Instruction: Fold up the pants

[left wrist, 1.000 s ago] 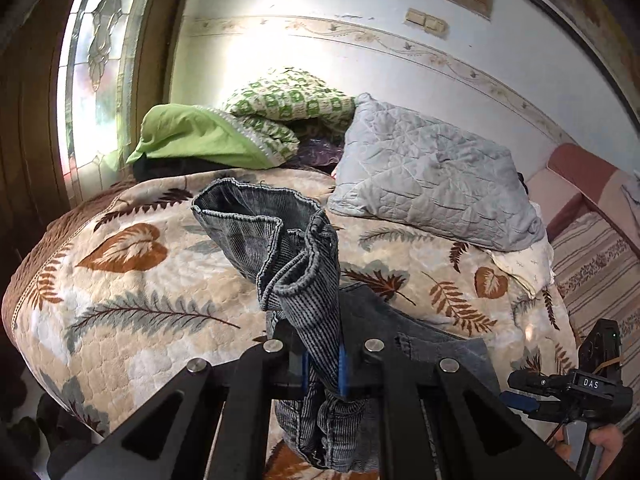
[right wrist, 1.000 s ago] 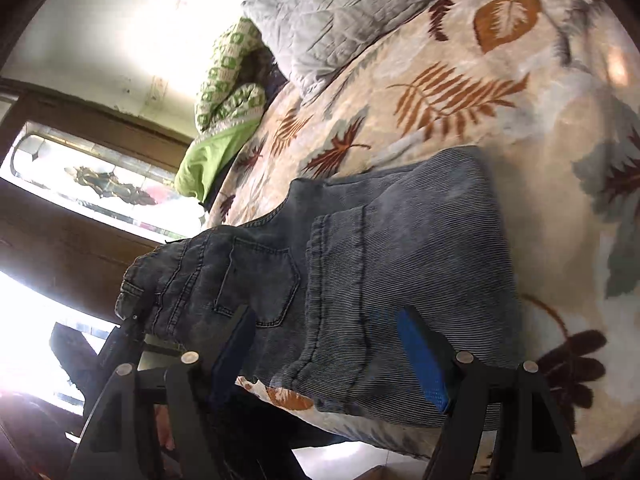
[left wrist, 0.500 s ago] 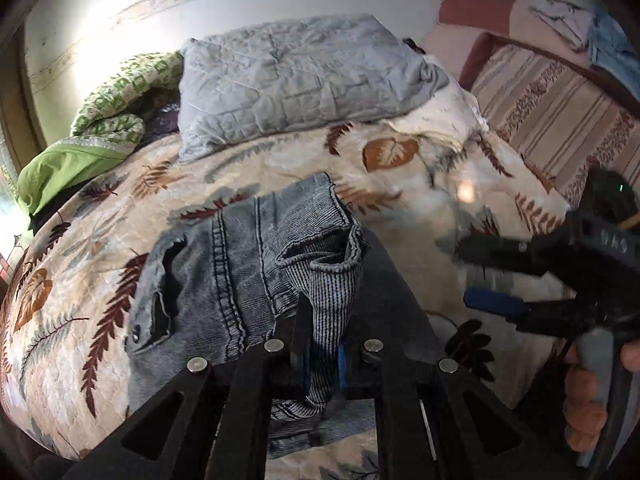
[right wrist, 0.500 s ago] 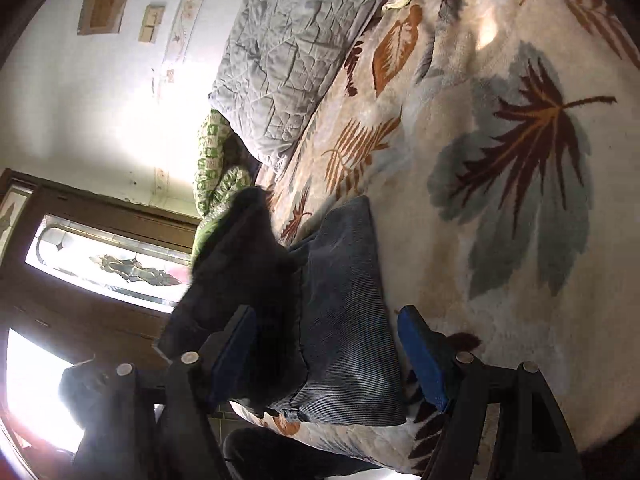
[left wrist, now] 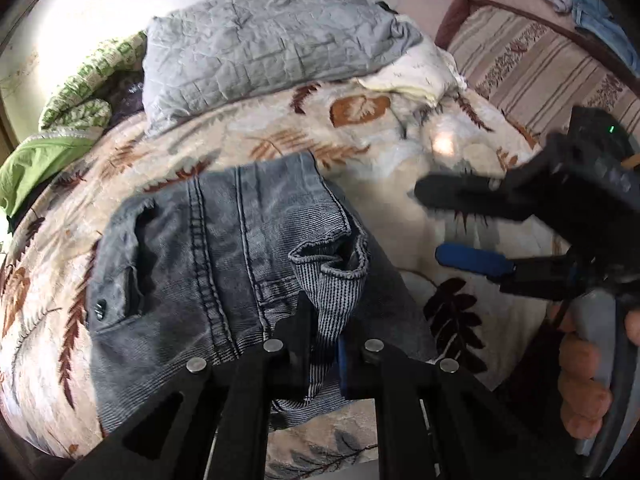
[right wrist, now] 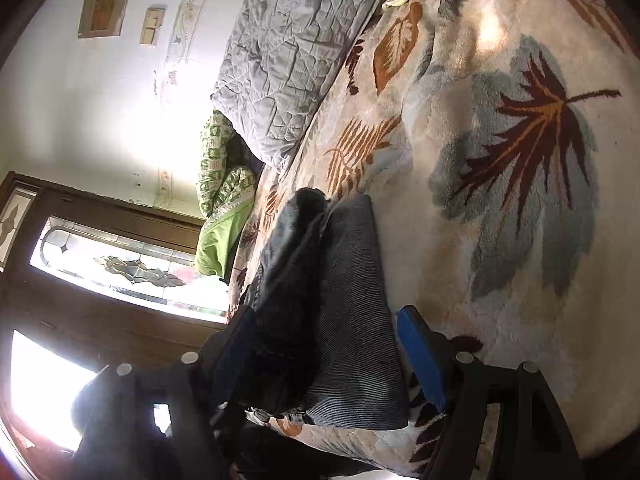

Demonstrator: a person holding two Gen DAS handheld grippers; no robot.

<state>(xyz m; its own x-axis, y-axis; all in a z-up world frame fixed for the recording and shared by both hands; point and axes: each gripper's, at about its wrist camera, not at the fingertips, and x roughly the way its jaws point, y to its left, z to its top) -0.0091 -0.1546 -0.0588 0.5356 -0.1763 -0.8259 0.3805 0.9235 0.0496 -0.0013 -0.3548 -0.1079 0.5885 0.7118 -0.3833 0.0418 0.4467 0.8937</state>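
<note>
Grey-blue denim pants (left wrist: 208,272) lie folded on the leaf-patterned bedspread (left wrist: 400,152), waistband and button to the left. My left gripper (left wrist: 324,352) is shut on a ribbed leg hem (left wrist: 332,280), low over the top layer of the fold. To the right of the pants, in the left wrist view, my right gripper (left wrist: 448,224) hovers open above the bedspread with nothing between its fingers. The right wrist view shows the folded pants (right wrist: 344,320) edge-on in front of the right gripper (right wrist: 320,344), whose blue pad (right wrist: 420,356) stands clear of the cloth.
A grey quilted pillow (left wrist: 260,48) and green pillows (left wrist: 40,160) lie at the far side of the bed. A striped cushion (left wrist: 540,64) is at the right. A hand (left wrist: 584,380) holds the right gripper's handle. A leaded window (right wrist: 120,268) is beyond the bed.
The left gripper swung the leg hem across and down, so the raised leg now lies folded over the pants. The right gripper drew back to the right and rolled, still open.
</note>
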